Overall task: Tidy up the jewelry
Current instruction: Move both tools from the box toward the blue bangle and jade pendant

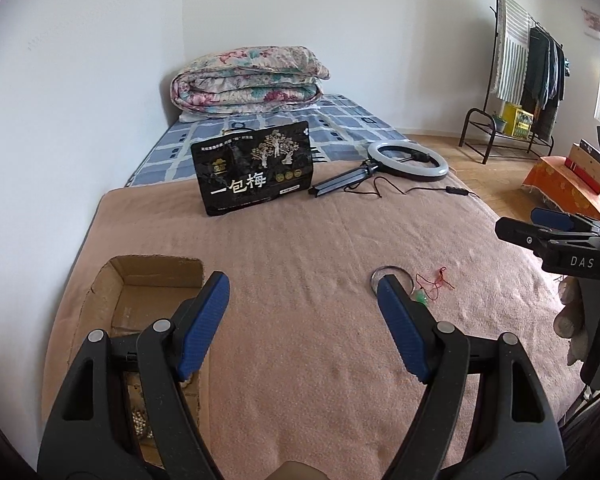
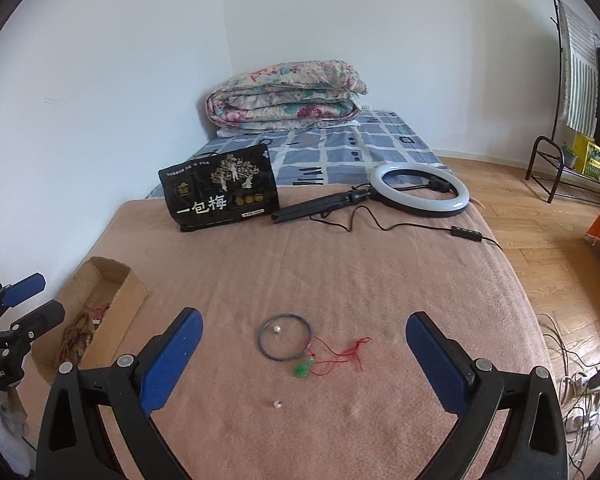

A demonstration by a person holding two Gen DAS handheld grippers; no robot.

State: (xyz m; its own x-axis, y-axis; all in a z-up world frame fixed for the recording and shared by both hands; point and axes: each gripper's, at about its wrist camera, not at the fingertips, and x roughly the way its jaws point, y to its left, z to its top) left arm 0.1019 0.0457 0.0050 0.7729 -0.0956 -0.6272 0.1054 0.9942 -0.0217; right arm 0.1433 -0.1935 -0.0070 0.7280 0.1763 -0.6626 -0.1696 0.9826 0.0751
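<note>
On the pink blanket [image 2: 340,280] lie a dark thin bangle [image 2: 285,337] with a pearl [image 2: 277,329] inside its ring, a green pendant on a red cord [image 2: 303,369], and a second pearl [image 2: 277,403] nearer to me. My right gripper [image 2: 304,330] hovers open over them, nothing between its fingers. My left gripper [image 1: 303,285] is open and empty too; its left finger hangs over the cardboard box [image 1: 156,280], its right fingertip covers part of the bangle [image 1: 384,270]. Bead strings [image 2: 76,340] lie in the box [image 2: 100,292].
A black snack bag [image 2: 220,196] stands at the blanket's far edge beside a ring light [image 2: 420,192] with its cable. Beyond them lies a folded floral quilt [image 2: 284,96]. Wall to the left, wooden floor, cables [image 2: 580,380] and a clothes rack [image 1: 520,80] to the right.
</note>
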